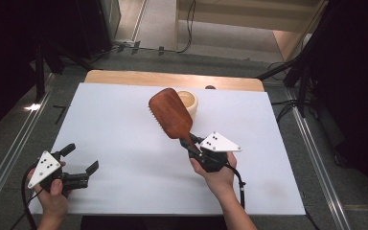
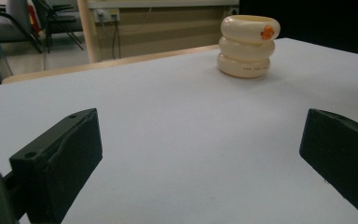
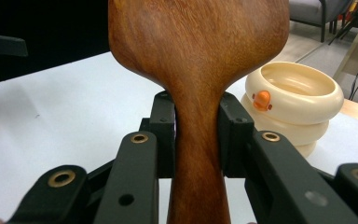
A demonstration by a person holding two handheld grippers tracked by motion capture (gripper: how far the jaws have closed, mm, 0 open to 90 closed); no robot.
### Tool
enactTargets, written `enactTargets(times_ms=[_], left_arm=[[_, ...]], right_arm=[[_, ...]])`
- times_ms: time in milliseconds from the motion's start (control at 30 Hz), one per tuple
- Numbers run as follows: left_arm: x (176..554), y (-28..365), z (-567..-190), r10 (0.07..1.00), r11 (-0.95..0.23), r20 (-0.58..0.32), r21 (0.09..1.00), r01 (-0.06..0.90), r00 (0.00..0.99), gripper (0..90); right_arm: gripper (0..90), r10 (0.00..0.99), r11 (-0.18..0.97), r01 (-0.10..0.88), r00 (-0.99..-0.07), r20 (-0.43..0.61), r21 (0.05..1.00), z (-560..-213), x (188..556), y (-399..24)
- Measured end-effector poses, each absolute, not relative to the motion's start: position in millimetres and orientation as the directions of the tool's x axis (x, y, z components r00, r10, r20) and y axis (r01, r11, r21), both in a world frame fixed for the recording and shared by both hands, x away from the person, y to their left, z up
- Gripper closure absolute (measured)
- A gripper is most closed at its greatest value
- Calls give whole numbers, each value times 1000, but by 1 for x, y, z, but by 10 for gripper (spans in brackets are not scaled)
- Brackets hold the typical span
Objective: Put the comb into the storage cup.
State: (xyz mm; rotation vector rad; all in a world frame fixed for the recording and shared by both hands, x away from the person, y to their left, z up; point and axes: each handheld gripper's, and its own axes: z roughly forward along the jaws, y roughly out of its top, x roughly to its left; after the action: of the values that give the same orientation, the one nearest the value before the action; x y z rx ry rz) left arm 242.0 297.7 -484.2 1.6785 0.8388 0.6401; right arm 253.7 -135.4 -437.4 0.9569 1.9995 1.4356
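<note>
A brown wooden hairbrush (image 1: 170, 114) is held up over the middle of the white table, its paddle pointing toward the far side. My right gripper (image 1: 193, 143) is shut on the brush's handle (image 3: 196, 140), one jaw pressing each side. Behind the paddle stands a cream ribbed cup (image 1: 189, 101) with an orange mark (image 3: 262, 99), also seen upright at the far side in the left gripper view (image 2: 248, 45). My left gripper (image 1: 82, 159) rests near the table's front left corner, open, with nothing between its fingers (image 2: 60, 163).
A white sheet (image 1: 124, 158) covers the wooden table (image 1: 172, 79), whose far edge shows. Black stands and cables (image 1: 292, 72) flank the table on the floor. Bare sheet lies between the two grippers.
</note>
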Motion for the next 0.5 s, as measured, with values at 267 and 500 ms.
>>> enactTargets(times_ms=[267,500], left_arm=[[240,281,-467,774,-131,-9,976,175,633,0],[241,267,-453,736,-112,-30,980,165,676,0]], right_arm=[[698,768,196,244,-641,6,950,-438,253,-134],[698,770,192,245,-638,8,950,-440,252,-135]])
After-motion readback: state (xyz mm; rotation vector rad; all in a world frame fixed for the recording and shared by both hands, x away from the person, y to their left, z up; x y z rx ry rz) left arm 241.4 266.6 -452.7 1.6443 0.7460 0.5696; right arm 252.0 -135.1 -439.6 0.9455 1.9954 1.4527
